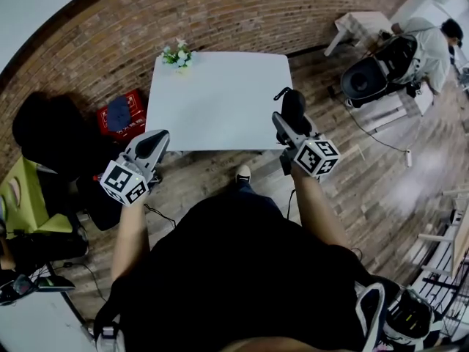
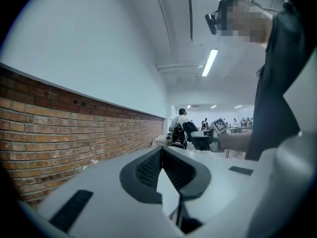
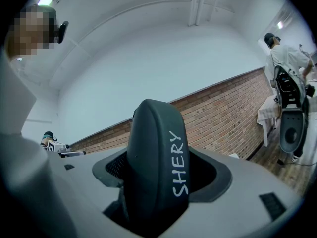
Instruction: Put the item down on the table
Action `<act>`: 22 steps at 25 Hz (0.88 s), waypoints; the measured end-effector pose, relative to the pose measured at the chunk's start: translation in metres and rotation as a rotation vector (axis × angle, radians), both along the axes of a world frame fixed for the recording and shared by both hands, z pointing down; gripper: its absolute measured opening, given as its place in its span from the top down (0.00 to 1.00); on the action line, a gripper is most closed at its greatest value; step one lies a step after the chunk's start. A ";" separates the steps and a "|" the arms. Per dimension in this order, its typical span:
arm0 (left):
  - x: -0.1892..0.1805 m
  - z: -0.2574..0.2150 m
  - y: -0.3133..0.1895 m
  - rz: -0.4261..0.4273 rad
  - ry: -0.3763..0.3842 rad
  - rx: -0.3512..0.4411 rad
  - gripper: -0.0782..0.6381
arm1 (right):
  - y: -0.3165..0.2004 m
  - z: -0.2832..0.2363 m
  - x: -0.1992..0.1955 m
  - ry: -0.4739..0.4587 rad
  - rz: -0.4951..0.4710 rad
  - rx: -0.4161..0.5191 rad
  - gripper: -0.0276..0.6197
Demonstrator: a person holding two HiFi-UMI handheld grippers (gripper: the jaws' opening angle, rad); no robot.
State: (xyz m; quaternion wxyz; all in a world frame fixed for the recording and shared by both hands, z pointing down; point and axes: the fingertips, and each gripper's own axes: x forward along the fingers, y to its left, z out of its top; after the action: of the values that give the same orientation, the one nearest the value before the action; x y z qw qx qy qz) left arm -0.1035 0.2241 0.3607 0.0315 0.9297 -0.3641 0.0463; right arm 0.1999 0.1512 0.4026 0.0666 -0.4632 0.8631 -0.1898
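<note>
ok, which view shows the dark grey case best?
Right gripper view: dark grey rounded case fills the jaws, white SHERY lettering readable. Head view: small dark shape in the right gripper. Left gripper view: absent.

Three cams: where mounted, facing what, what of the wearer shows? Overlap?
Head view: on head, down at white table; forearms, left gripper, right gripper.
Left gripper view: along shut jaws, beside brick wall; wearer's torso.
Right gripper view: along jaws gripping dark SHERY case, toward wall; wearer's headset.
Shared: brick wall, all three; case, head and right gripper views.
</note>
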 end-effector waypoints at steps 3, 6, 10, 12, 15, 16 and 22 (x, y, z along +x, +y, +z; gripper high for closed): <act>0.003 -0.002 -0.006 0.007 0.002 0.002 0.87 | -0.005 0.000 0.000 0.005 0.001 0.000 0.42; 0.000 -0.001 -0.011 0.004 0.004 -0.001 0.87 | -0.011 0.001 -0.006 0.006 -0.006 -0.002 0.42; 0.000 0.002 -0.016 0.003 0.001 -0.002 0.87 | -0.020 0.004 -0.011 0.011 -0.015 -0.008 0.42; 0.000 0.003 -0.021 0.002 0.001 -0.004 0.87 | -0.025 0.005 -0.012 0.011 -0.018 -0.011 0.42; 0.002 0.003 -0.029 -0.002 0.003 -0.006 0.87 | -0.032 0.007 -0.010 0.012 -0.024 -0.014 0.42; 0.003 0.003 -0.033 -0.004 0.004 -0.007 0.87 | -0.036 0.008 -0.010 0.011 -0.026 -0.016 0.42; 0.006 0.004 -0.058 -0.010 0.003 -0.010 0.87 | -0.060 0.013 -0.008 0.005 -0.032 -0.030 0.42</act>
State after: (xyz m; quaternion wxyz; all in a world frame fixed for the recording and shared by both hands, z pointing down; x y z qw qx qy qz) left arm -0.0976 0.1658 0.3647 0.0368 0.9277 -0.3685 0.0466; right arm 0.1924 0.0908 0.4154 0.0546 -0.4506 0.8677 -0.2026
